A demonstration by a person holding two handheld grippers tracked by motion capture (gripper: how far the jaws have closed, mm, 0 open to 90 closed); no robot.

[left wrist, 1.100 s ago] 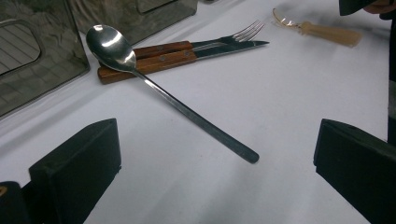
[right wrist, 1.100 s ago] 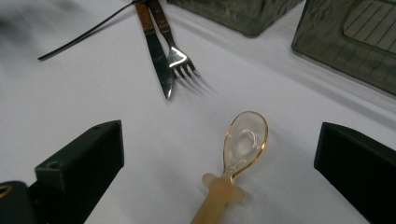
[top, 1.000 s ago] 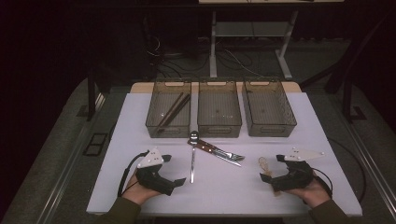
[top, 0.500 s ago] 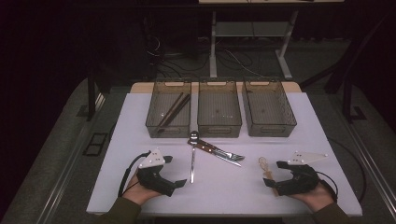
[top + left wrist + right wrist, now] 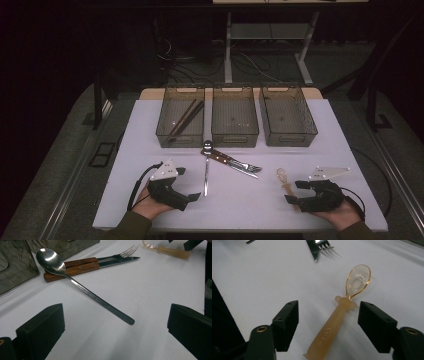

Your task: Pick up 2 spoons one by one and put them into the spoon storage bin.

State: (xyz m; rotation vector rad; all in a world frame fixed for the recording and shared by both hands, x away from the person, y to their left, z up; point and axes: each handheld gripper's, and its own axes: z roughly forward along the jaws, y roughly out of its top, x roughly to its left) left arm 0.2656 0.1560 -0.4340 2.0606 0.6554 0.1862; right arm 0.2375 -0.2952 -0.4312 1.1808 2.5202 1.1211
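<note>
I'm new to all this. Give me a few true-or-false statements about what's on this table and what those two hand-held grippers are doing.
1. The plastic spoon lies between the right gripper's jaws, which have just been closing and don't touch it. True.
2. The left gripper is clamped on the metal spoon. False: its jaws stand open, the spoon lying ahead of them.
3. Chopsticks lie in the left bin. True.
4. The fork is in the middle bin. False: it lies on the table beside the knife.

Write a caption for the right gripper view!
Right gripper closing around a small amber spoon on the white table.
</note>
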